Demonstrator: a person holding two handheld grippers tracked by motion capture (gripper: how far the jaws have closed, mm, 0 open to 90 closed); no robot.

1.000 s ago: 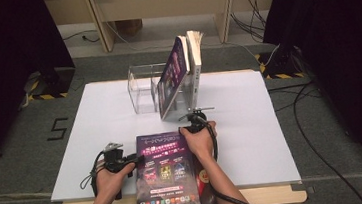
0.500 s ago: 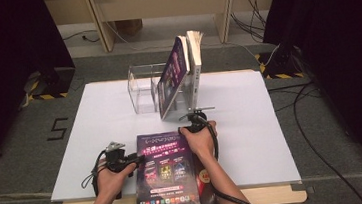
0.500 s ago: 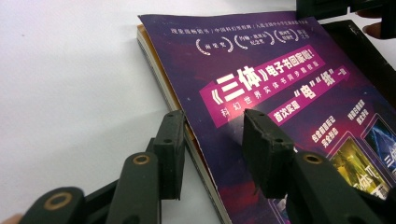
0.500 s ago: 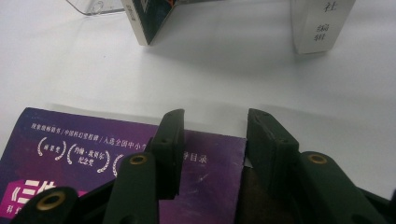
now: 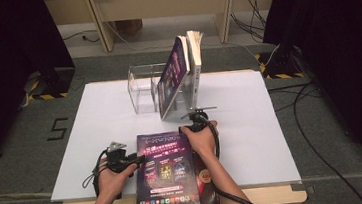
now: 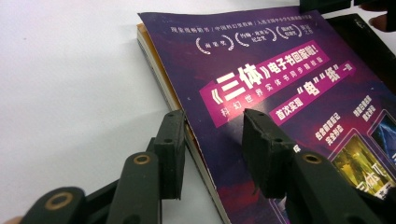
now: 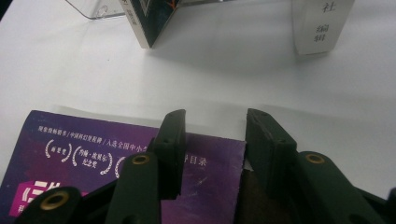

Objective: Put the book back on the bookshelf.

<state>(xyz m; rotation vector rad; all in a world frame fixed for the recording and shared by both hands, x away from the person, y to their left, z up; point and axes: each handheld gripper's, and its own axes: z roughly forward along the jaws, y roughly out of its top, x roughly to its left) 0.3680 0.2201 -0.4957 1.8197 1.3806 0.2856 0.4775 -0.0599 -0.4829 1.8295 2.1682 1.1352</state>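
One purple book lies at the counter's near edge, two books stand in the clear rack. Left gripper straddles its left edge, right gripper its far corner, both spread.

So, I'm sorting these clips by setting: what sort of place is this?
Probably a lab or recording studio, not a home: a white-topped table on grey carpet, black curtains at both sides, and a taped number on the floor.

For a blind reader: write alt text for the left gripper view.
A purple-covered book with white Chinese lettering lies flat on a white table. The left gripper straddles its near edge, one black jaw beside the pages, the other over the cover.
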